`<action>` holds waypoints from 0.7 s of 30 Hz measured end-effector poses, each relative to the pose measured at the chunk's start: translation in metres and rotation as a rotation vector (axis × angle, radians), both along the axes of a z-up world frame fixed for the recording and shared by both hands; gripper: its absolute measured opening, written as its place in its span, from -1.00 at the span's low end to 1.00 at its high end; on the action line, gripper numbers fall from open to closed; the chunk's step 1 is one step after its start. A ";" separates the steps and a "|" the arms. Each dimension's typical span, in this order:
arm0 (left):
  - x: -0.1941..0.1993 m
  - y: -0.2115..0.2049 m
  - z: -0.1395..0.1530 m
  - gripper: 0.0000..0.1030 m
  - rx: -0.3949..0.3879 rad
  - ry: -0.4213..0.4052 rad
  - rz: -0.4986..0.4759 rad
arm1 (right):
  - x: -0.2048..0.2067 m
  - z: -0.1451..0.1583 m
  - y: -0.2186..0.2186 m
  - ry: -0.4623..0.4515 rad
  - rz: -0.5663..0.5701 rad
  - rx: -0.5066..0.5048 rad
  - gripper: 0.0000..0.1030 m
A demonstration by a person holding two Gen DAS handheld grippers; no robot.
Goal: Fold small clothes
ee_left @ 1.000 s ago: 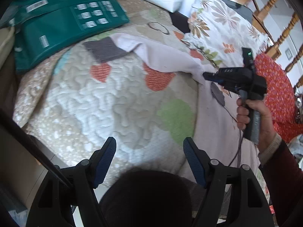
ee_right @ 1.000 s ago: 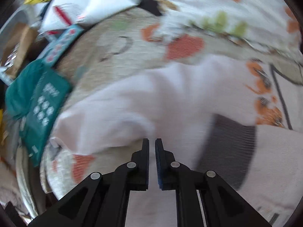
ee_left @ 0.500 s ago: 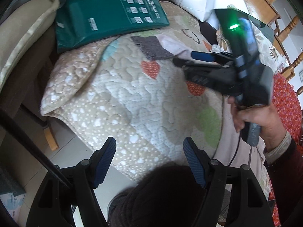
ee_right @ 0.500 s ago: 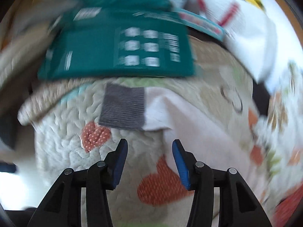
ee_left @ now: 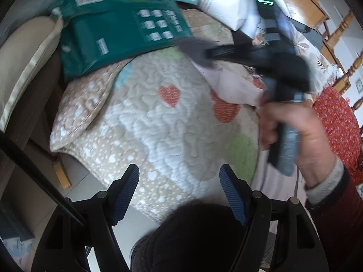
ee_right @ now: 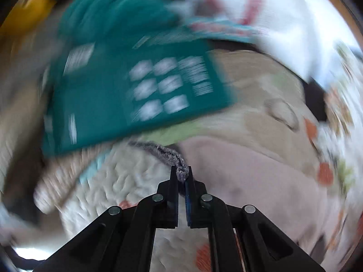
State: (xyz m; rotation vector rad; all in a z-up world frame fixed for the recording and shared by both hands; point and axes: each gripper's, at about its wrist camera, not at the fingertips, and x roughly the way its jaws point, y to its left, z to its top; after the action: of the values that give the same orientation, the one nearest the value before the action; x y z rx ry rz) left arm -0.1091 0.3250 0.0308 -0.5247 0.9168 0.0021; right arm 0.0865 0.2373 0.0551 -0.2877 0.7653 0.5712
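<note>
A small pale pink garment (ee_left: 229, 86) with a grey ribbed cuff (ee_left: 197, 52) lies on a quilted cover (ee_left: 158, 127) printed with orange hearts. In the right wrist view my right gripper (ee_right: 182, 174) is shut on the grey cuff (ee_right: 168, 154), with the pink cloth (ee_right: 238, 165) trailing to the right. The same gripper shows blurred in the left wrist view (ee_left: 213, 53), held in a hand at the cuff. My left gripper (ee_left: 179, 179) is open and empty, above the quilt's near edge, well short of the garment.
A green plastic package (ee_left: 118, 36) lies at the quilt's far left, close to the cuff. A white bag (ee_left: 226, 2) sits behind it. A floral cushion (ee_left: 315, 56), red patterned cloth (ee_left: 335, 122) and wooden chairs (ee_left: 329, 31) are at right. Floor (ee_left: 74, 181) shows below the quilt's edge.
My right gripper was open just short of the grey cuff half a second ago; it has closed on the cuff. The left gripper has stayed open and shifted only slightly.
</note>
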 end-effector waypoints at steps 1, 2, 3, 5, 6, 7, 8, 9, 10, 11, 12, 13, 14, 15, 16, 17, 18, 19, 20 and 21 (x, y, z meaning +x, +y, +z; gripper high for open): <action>0.001 -0.002 0.003 0.40 0.002 -0.007 -0.010 | 0.004 0.013 -0.026 0.010 -0.052 0.055 -0.92; 0.004 -0.008 0.008 0.40 0.005 -0.020 -0.025 | 0.009 0.027 -0.057 0.021 -0.114 0.115 -0.92; 0.005 -0.012 0.011 0.40 0.008 -0.028 -0.036 | 0.013 0.040 -0.096 0.030 -0.188 0.176 -0.92; 0.007 -0.026 0.018 0.40 0.017 -0.048 -0.071 | 0.013 0.055 -0.171 0.051 -0.325 0.275 -0.91; 0.008 -0.031 0.021 0.40 0.020 -0.056 -0.086 | 0.007 0.058 -0.200 0.055 -0.381 0.302 -0.91; 0.011 -0.039 0.025 0.40 0.023 -0.064 -0.105 | 0.003 0.059 -0.245 0.056 -0.463 0.326 -0.91; 0.014 -0.048 0.028 0.40 0.024 -0.068 -0.120 | 0.002 0.059 -0.271 0.054 -0.510 0.327 -0.91; 0.015 -0.054 0.029 0.40 0.024 -0.071 -0.134 | -0.002 0.056 -0.302 0.052 -0.567 0.320 -0.91; 0.016 -0.062 0.031 0.40 0.022 -0.074 -0.149 | -0.008 0.051 -0.333 0.057 -0.626 0.315 -0.91; 0.020 -0.072 0.033 0.40 0.021 -0.075 -0.170 | -0.015 0.042 -0.369 0.073 -0.691 0.315 -0.91; 0.023 -0.079 0.034 0.40 0.022 -0.073 -0.181 | -0.021 0.034 -0.395 0.084 -0.738 0.309 -0.91; 0.025 -0.088 0.035 0.40 0.024 -0.068 -0.198 | -0.025 0.026 -0.416 0.092 -0.777 0.297 -0.91; 0.028 -0.097 0.036 0.40 0.025 -0.063 -0.215 | -0.030 0.015 -0.441 0.106 -0.825 0.281 -0.91; 0.030 -0.107 0.036 0.40 0.025 -0.059 -0.234 | -0.035 0.002 -0.465 0.126 -0.871 0.273 -0.91; 0.031 -0.115 0.037 0.40 0.029 -0.056 -0.249 | -0.040 -0.012 -0.487 0.153 -0.910 0.285 -0.91; 0.034 -0.127 0.038 0.40 0.038 -0.048 -0.268 | -0.045 -0.020 -0.501 0.170 -0.931 0.305 -0.91; 0.036 -0.134 0.038 0.40 0.043 -0.045 -0.280 | -0.050 -0.030 -0.518 0.190 -0.963 0.327 -0.91; 0.037 -0.142 0.039 0.41 0.050 -0.044 -0.294 | -0.054 -0.038 -0.529 0.202 -0.986 0.342 -0.91; 0.039 -0.150 0.039 0.41 0.057 -0.040 -0.307 | -0.061 -0.048 -0.543 0.219 -0.999 0.369 -0.91; 0.042 -0.159 0.039 0.40 0.065 -0.032 -0.319 | -0.063 -0.056 -0.552 0.241 -0.995 0.397 -0.91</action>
State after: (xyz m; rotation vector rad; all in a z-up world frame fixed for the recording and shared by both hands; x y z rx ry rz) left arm -0.0667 0.1665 0.0700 -0.3133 0.9574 -0.2638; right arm 0.0230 -0.3149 -0.0011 0.5304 0.8956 -0.2024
